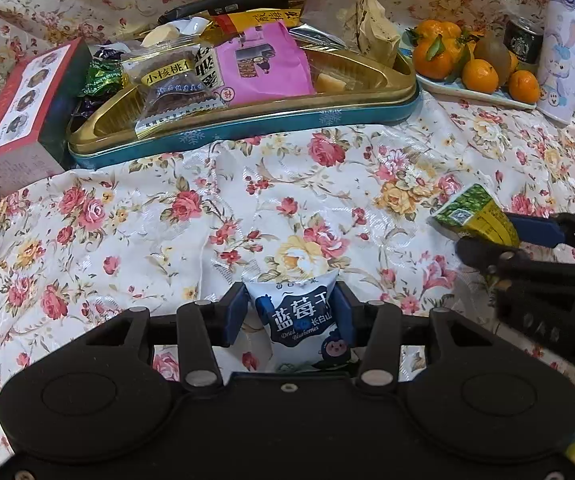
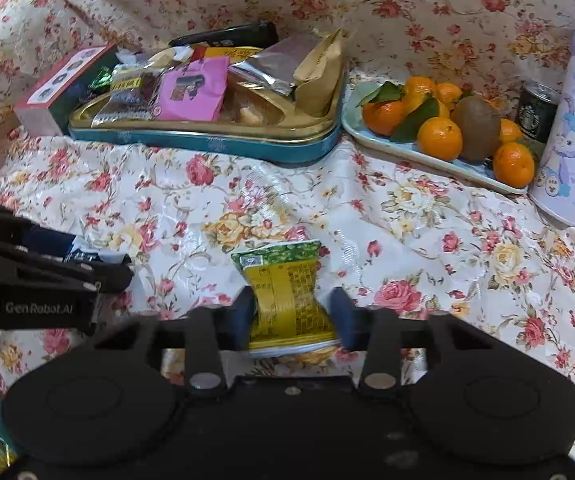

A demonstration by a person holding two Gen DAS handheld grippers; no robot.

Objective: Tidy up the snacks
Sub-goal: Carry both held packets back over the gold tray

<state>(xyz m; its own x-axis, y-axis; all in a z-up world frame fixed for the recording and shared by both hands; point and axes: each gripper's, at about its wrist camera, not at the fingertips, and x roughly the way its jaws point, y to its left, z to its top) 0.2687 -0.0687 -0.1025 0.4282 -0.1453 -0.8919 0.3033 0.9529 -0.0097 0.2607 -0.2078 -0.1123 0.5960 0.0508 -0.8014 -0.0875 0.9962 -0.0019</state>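
The left gripper (image 1: 290, 312), at the bottom centre of its own view, is matte black plastic: a broad body with two round, shallow discs moulded into its lower corners. Four flat link bars run up from it, each pinned by silver rivets at both ends. Its fingers (image 1: 234, 314) carry dark blue rectangular pads.

The right gripper (image 2: 293, 314) has the same black shell, discs, silver rivets and blue-padded fingers (image 2: 243, 316). At the left edge of the right wrist view, grey lettering on the left gripper's black side reads "GenRobot.AI".
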